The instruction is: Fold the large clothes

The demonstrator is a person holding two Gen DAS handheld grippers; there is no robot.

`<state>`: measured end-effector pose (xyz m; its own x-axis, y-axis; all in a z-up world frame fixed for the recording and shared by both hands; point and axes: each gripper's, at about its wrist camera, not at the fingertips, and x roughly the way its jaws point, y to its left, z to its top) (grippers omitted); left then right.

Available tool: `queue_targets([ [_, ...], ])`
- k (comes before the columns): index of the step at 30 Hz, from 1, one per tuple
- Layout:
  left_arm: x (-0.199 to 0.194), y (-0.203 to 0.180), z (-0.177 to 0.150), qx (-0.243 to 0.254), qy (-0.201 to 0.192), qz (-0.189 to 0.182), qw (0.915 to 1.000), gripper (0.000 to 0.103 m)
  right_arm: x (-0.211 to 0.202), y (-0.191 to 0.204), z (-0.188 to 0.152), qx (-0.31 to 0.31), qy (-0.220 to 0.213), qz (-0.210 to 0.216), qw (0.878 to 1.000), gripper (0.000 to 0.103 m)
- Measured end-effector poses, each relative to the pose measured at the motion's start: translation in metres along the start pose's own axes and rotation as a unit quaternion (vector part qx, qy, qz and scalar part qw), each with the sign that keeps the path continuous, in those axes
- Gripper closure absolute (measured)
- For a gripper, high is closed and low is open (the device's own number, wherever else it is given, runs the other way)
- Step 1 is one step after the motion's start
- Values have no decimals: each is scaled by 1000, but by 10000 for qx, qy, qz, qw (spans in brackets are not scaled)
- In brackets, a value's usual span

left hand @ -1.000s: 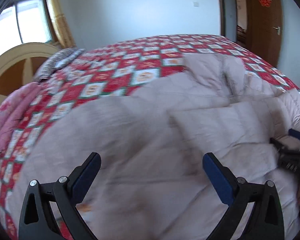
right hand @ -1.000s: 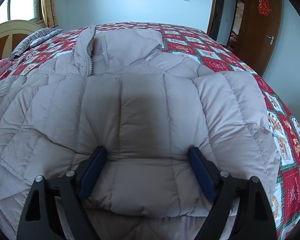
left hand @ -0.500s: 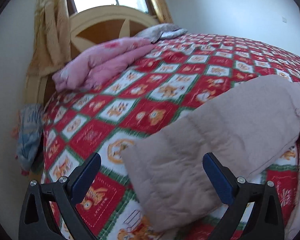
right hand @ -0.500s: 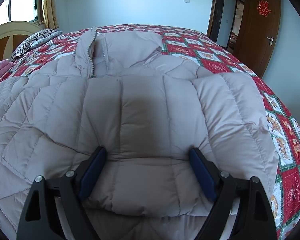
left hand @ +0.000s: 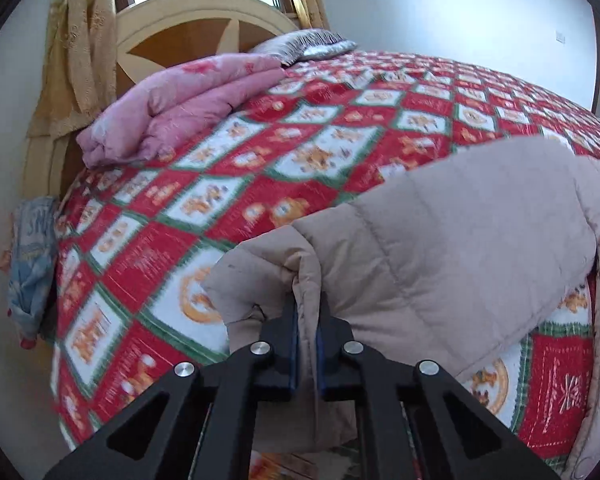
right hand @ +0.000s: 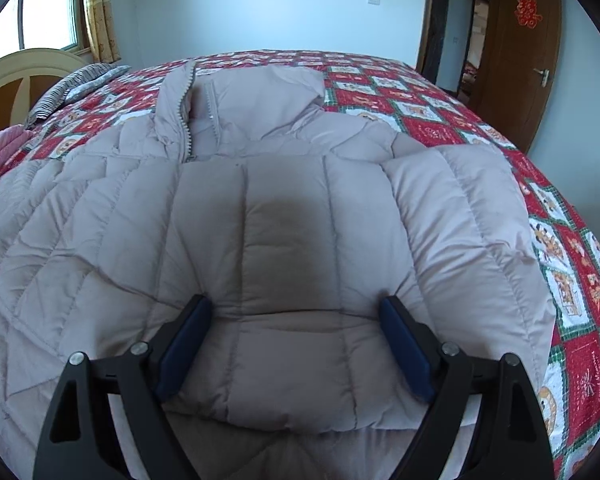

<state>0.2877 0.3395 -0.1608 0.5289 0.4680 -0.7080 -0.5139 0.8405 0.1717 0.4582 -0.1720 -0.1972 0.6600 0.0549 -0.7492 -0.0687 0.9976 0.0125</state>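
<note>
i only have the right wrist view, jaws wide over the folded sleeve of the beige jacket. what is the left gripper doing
Observer: The left gripper has just closed, pinching the end of the other sleeve.
Operator: is that sleeve folded in yet
Observer: No, it lies stretched out over the red quilt.
Operator: anything beyond it
Observer: A pink blanket is bundled by the headboard, well clear of the sleeve.

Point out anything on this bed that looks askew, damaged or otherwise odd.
Nothing looks damaged or spilled. The puffy coat lies flat on the bed cover, one sleeve pinched in the left gripper. The only loose item is a blue cloth hanging off the bed's side near the headboard.
</note>
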Motion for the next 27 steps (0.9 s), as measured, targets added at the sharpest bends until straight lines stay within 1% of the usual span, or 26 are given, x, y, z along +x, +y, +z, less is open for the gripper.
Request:
queue_targets([
  [3,-14,16,17,-85,-278,68,9996,97,-20,-9,-2,41,-150,114,9998,14],
  [6,-32,13,38,18,-565,173,9983,98,-35,-14,-7,-24,-240,77,9997,14],
  [8,-52,-1,54,182,-897,300,9953,98,-44,-17,-9,-129,-289,-118,9994,14],
  [9,-59,-7,61,222,-1021,304,9941,98,-46,-20,-8,-170,-314,-217,9991,14],
  [11,-79,-25,77,317,-1291,196,9909,98,-51,-26,-8,-219,-358,-413,9983,14],
  [14,-104,-60,95,564,-1599,26,9855,98,-56,-36,-11,-237,-481,-797,9954,14],
  [16,-119,-89,101,784,-1741,-144,9815,98,-55,-42,-14,-234,-496,-928,9942,14],
  [20,-141,-156,100,1225,-1898,-585,9724,98,-46,-55,-24,-10,-389,-859,9955,14],
  [24,-150,-222,89,1576,-1852,-982,9650,98,-45,-64,-28,165,-416,-737,9963,14],
  [27,-158,-275,75,1850,-1817,-1269,9574,98,-42,-66,-30,233,-376,-664,9968,13],
])
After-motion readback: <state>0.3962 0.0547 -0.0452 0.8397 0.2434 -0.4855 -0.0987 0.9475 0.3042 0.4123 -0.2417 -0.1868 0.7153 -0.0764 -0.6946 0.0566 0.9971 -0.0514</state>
